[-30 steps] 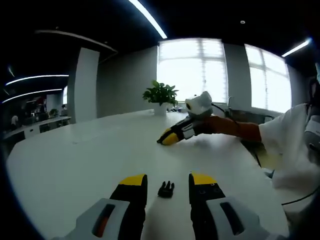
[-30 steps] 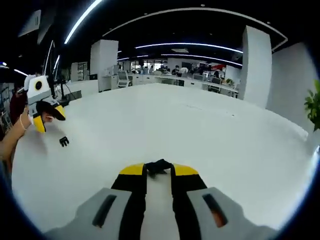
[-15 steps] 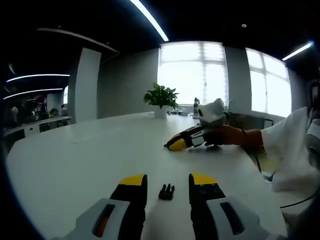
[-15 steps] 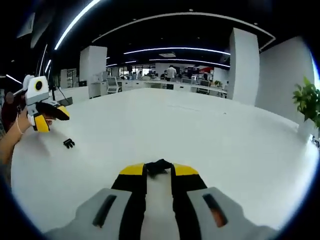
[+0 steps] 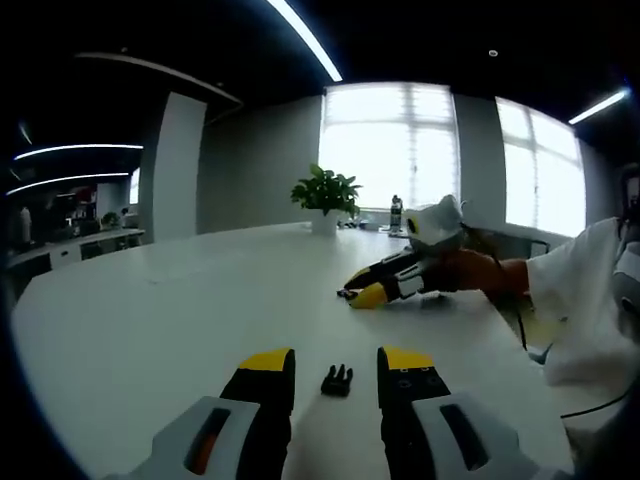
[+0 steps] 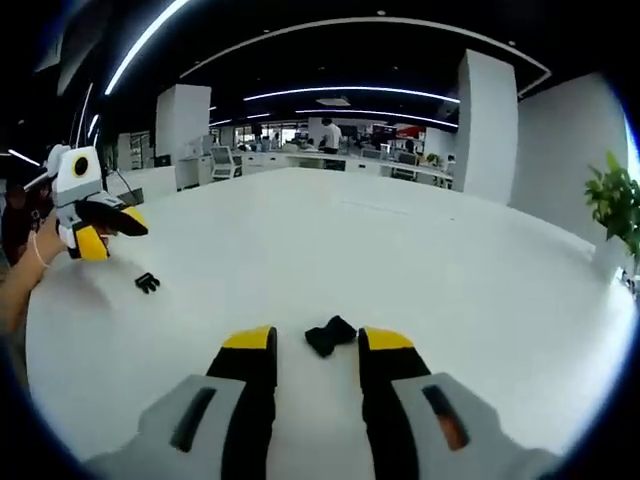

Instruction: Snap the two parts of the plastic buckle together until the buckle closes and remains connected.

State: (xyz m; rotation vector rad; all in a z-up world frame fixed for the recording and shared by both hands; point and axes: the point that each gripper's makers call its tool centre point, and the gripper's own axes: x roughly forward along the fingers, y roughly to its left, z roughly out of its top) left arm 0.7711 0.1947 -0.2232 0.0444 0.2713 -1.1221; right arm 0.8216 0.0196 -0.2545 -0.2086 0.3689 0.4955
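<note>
A small pronged black buckle part lies on the white table between the tips of my left gripper, which is open and not touching it. The right gripper view shows this part just below the left gripper. The other black buckle part rests on the table between the open jaws of my right gripper. In the left gripper view the right gripper reaches in from the right, held by a hand, with that part at its tips.
A potted plant and a bottle stand at the table's far end. The plant also sits at the right edge of the right gripper view. A person's white sleeve is beside the table's right edge.
My right gripper has opened and let go of the black buckle part, which now lies on the table between its jaws. The left gripper stays open over the pronged part.
</note>
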